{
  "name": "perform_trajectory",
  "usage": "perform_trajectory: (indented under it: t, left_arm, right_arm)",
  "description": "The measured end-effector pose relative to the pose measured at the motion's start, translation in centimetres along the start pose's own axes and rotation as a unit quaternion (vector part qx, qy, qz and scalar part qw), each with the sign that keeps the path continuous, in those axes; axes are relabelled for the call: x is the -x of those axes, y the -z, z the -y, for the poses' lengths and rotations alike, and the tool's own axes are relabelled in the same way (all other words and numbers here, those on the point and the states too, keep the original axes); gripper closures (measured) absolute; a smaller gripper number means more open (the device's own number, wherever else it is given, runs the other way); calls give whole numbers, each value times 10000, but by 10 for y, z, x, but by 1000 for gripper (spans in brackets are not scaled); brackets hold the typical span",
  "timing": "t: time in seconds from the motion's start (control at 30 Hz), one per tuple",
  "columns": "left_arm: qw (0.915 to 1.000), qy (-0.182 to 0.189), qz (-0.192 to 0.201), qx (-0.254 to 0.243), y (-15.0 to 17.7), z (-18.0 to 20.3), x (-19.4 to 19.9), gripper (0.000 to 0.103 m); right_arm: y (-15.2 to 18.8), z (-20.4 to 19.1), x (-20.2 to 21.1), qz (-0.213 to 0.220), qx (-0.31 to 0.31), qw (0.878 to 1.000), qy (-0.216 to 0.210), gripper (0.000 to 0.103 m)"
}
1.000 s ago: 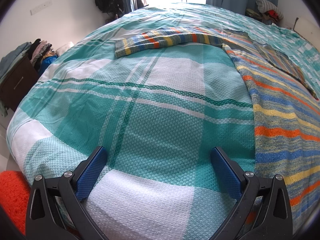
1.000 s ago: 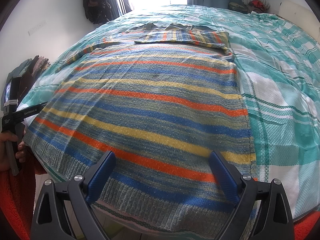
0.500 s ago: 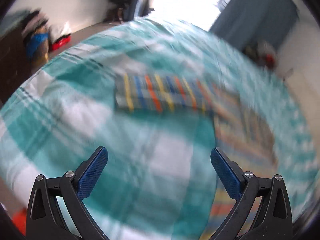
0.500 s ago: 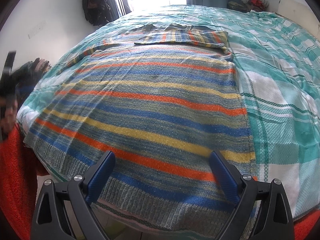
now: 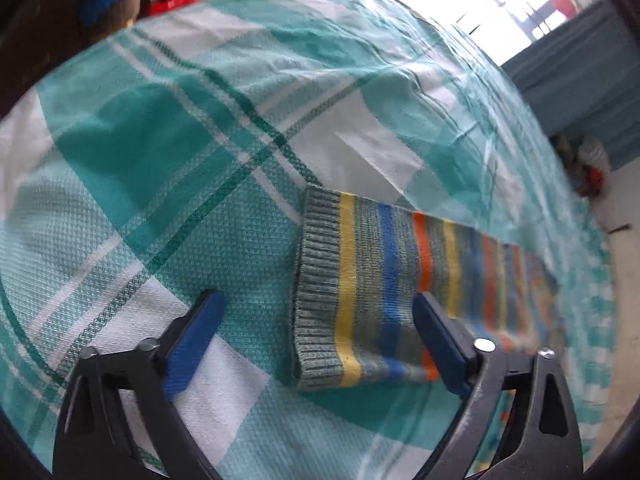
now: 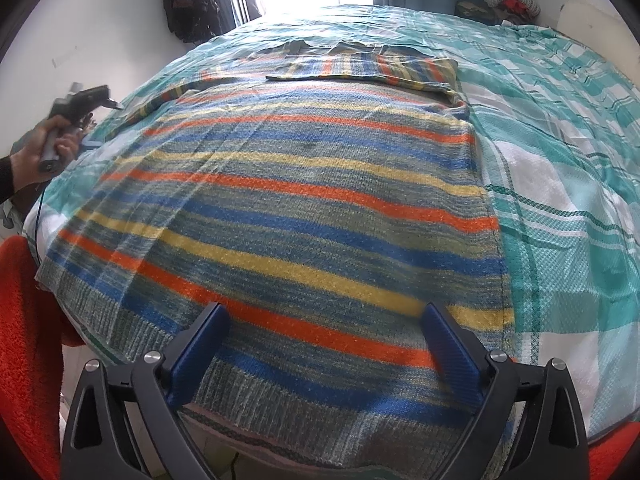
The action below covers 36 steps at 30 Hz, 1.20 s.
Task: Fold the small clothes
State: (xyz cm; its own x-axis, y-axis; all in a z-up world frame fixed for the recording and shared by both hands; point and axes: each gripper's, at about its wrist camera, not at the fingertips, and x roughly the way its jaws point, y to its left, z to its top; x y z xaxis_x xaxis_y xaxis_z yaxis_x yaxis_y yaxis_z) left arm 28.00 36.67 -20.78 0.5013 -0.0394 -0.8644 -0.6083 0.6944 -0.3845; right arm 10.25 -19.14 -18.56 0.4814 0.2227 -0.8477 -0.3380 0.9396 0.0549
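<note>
A striped knit sweater (image 6: 304, 208) in grey-green, blue, orange and yellow lies flat on a teal-and-white checked bedspread (image 6: 560, 208). Its right sleeve (image 6: 368, 68) is folded across the chest. Its left sleeve lies stretched out, and the ribbed cuff (image 5: 316, 300) shows close up in the left wrist view. My left gripper (image 5: 316, 340) is open, low over the bed, with the cuff between its blue fingers. It also shows held in a hand at the left of the right wrist view (image 6: 80, 104). My right gripper (image 6: 324, 352) is open above the sweater's hem.
The bedspread (image 5: 160, 160) covers the whole bed. An orange-red rug (image 6: 24, 340) lies on the floor at the bed's near edge. Piled clothes (image 6: 504, 0) sit at the far right corner, dark garments (image 6: 188, 4) hang by the bright window.
My left gripper has swung forward from the bed's near edge to the outstretched sleeve and now straddles its cuff. My right gripper has stayed still over the hem.
</note>
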Motion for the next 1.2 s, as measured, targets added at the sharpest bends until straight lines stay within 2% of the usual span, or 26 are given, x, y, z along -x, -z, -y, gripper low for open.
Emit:
perform_trajectory:
  t: [0.03, 0.07, 0.1, 0.13, 0.23, 0.3, 0.37, 0.4, 0.53, 0.63, 0.7, 0.73, 0.77, 0.83, 0.87, 0.9, 0.93, 0.97, 1.0, 1.03, 1.07, 1.1, 1.13, 1.2]
  left_arm:
    - [9999, 21, -21, -144, 0, 7, -1, 76]
    - [9997, 59, -125, -220, 1, 13, -2, 98]
    - [9991, -69, -141, -393, 1, 22, -1, 101]
    - [9979, -246, -51, -600, -1, 33, 4, 101]
    - [9954, -225, 212, -906, -7, 68, 29, 102]
    - [9923, 19, 457, -1152, -13, 104, 54, 102]
    - [9836, 382, 687, -1622, -14, 158, 80, 102]
    - [9784, 526, 764, -1845, -11, 182, 89, 102]
    - [9468, 1135, 881, -2880, 26, 292, 105, 102]
    - [9217, 1255, 802, -3583, 75, 358, 78, 102]
    - [9069, 1226, 646, -3979, 117, 385, 50, 99]
    - [8978, 1117, 500, -4231, 143, 395, 31, 93]
    - [8900, 860, 236, -4472, 169, 401, 7, 77]
    - [8797, 317, -214, -4739, 209, 399, -30, 52]
    - [8742, 262, -336, -4836, 225, 391, -37, 52]
    - [8693, 369, -407, -4911, 235, 381, -38, 52]
    - [8638, 533, -469, -4989, 242, 372, -33, 49]
    - [8607, 660, -452, -5027, 243, 361, -24, 41]
    - [8614, 724, -380, -5013, 238, 353, -14, 37]
    - [8658, 773, -245, -4937, 226, 342, -5, 30]
    - [8747, 770, -72, -4784, 208, 332, 4, 28]
    - [8842, 724, 83, -4613, 194, 325, 9, 28]
    - [9009, 614, 310, -4285, 164, 314, 14, 28]
    - [9253, 368, 543, -3736, 122, 303, 10, 28]
  right_arm:
    - [0, 0, 0, -1, 7, 10000, 3, 4]
    - [0, 0, 0, 1, 9, 10000, 2, 4]
    - [0, 0, 0, 4, 0, 10000, -10, 4]
    - [0, 1, 1, 11, -18, 10000, -29, 4]
    - [-1, 4, 3, 45, -123, 9998, -137, 4]
    - [-1, 7, 5, 76, -222, 9995, -230, 4]
    - [-1, 9, 6, 91, -298, 9991, -304, 4]
    - [-1, 11, 7, 97, -334, 9988, -340, 4]
    - [-3, 14, 7, 108, -441, 9980, -438, 4]
    - [-3, 15, 8, 116, -496, 9975, -496, 4]
    - [-3, 16, 8, 117, -505, 9973, -515, 4]
    - [-3, 16, 8, 115, -509, 9973, -520, 4]
    - [-3, 16, 8, 112, -510, 9973, -523, 4]
    - [-3, 17, 8, 105, -512, 9972, -526, 4]
    - [-3, 17, 8, 104, -513, 9972, -527, 4]
    - [-3, 16, 9, 106, -513, 9972, -535, 4]
    - [-3, 17, 8, 108, -517, 9971, -544, 4]
    - [-2, 17, 9, 112, -525, 9970, -561, 4]
    - [-2, 18, 9, 115, -536, 9968, -582, 4]
    - [-2, 19, 9, 115, -548, 9966, -601, 4]
    - [-2, 19, 9, 111, -564, 9964, -616, 4]
    - [-3, 20, 8, 110, -581, 9963, -630, 4]
    - [-4, 21, 7, 110, -596, 9961, -639, 4]
    - [-4, 21, 7, 114, -613, 9959, -648, 4]
